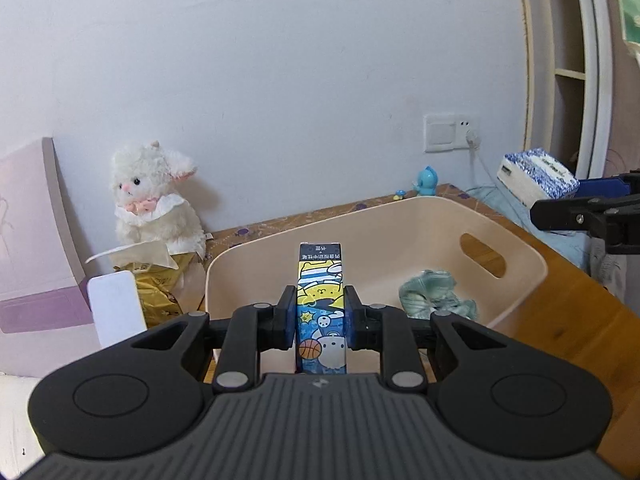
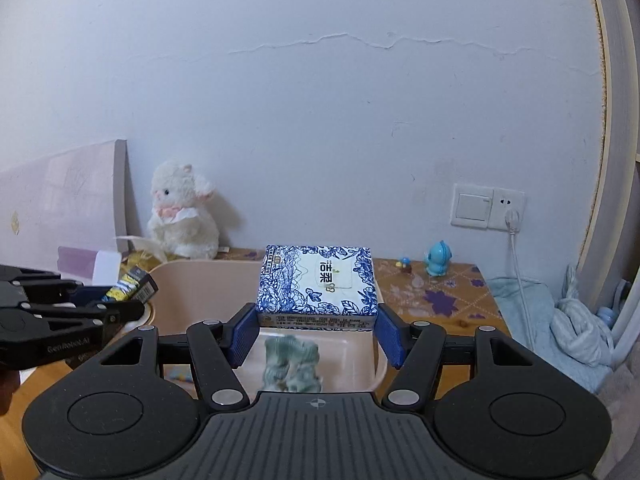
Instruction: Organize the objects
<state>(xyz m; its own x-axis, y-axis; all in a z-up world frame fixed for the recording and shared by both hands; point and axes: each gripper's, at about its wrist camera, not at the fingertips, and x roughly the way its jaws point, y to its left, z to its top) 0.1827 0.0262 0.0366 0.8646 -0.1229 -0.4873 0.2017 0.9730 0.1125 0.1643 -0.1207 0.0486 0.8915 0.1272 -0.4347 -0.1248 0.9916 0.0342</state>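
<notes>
Mid drop-off rn: my left gripper [image 1: 320,312] is clamped on the cartoon box [image 1: 321,304] and right gripper [image 2: 316,330] on the tissue box [image 2: 318,284], both hovering over the bin [image 1: 520,256] w/ the green scrunchie [image 1: 436,294], next I prob lower + release.

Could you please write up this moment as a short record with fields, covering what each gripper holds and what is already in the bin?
left gripper: shut on the cartoon-print carton, held above the bin
right gripper: shut on the blue-and-white tissue box, over the bin
bin: beige, handle cut-out in its side, on the wooden table
already in bin: green crumpled cloth
behind bin: white plush toy, blue figurine
</notes>
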